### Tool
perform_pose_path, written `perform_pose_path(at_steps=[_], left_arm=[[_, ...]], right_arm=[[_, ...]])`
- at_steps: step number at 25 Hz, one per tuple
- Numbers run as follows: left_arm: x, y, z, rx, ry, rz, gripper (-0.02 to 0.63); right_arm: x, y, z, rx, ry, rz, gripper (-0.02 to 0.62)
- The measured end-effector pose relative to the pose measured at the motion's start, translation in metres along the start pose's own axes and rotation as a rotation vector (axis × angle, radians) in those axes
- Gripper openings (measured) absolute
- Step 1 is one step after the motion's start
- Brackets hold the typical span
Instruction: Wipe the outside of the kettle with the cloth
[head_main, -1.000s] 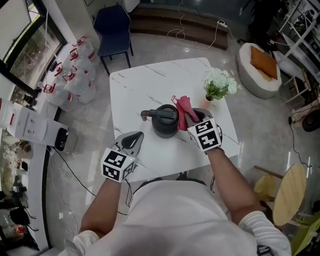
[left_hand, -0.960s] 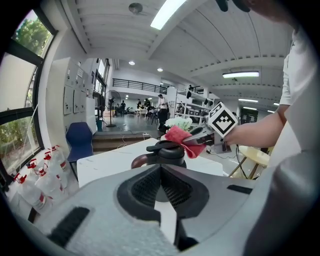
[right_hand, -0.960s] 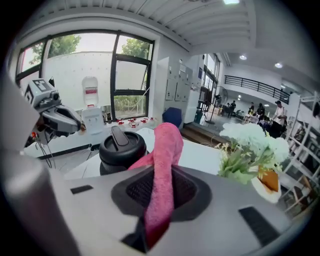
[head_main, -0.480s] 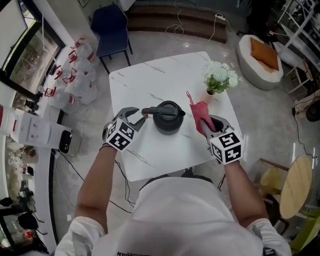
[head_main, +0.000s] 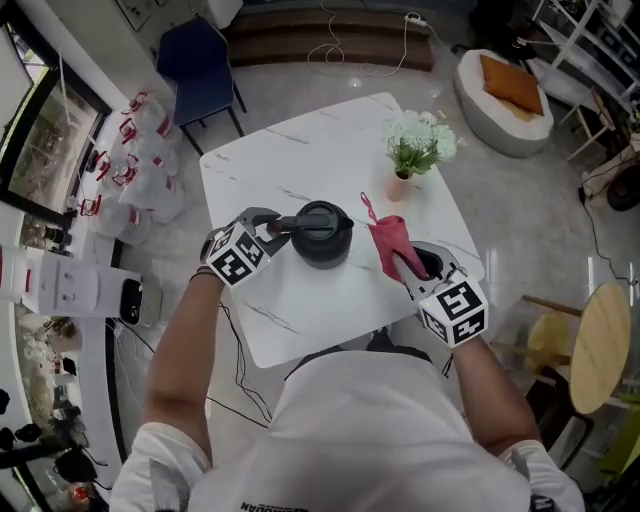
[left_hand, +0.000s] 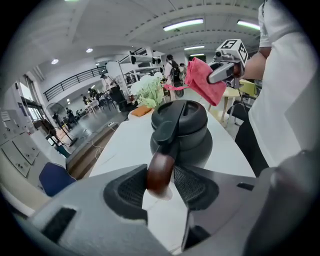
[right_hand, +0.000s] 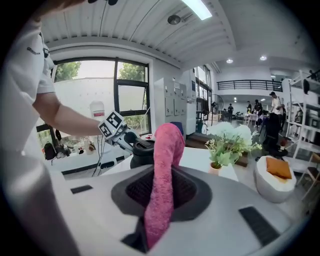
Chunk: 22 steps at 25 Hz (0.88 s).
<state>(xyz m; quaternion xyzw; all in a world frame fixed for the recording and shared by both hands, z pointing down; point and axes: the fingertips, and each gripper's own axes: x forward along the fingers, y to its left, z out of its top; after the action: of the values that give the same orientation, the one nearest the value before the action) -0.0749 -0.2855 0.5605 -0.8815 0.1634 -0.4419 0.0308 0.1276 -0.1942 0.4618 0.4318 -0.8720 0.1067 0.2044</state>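
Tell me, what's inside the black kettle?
Nothing inside shows: the kettle has its lid shut on top, so whether it holds water is hidden. It stands on the white table.

Your white, grey-veined table fills the middle of the head view. On it you have a black kettle standing near the centre and a small pot of white flowers toward the table's upper right corner, apart from the kettle.
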Motion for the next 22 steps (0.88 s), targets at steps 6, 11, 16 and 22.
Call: perform_pose_path(at_steps=[6, 11, 16, 22], left_arm=[[0.002, -0.001, 0.001, -0.026, -0.008, -0.052, 0.163], [-0.007, -0.015, 0.008, -0.091, 0.003, -0.074, 0.131], [-0.01, -0.034, 0.011, -0.231, -0.026, -0.079, 0.123], [-0.026, -0.037, 0.04, -0.659, -0.263, -0.115, 0.104]], right_arm=[[-0.004, 0.006, -0.015, 0.029, 0.014, 0.01, 0.065], [-0.004, 0.013, -0.014, 0.045, 0.011, 0.029, 0.064], [0.001, 0.022, -0.002, 0.03, -0.01, 0.056, 0.065], [0.019, 0.043, 0.023, -0.116, -0.021, 0.09, 0.064]])
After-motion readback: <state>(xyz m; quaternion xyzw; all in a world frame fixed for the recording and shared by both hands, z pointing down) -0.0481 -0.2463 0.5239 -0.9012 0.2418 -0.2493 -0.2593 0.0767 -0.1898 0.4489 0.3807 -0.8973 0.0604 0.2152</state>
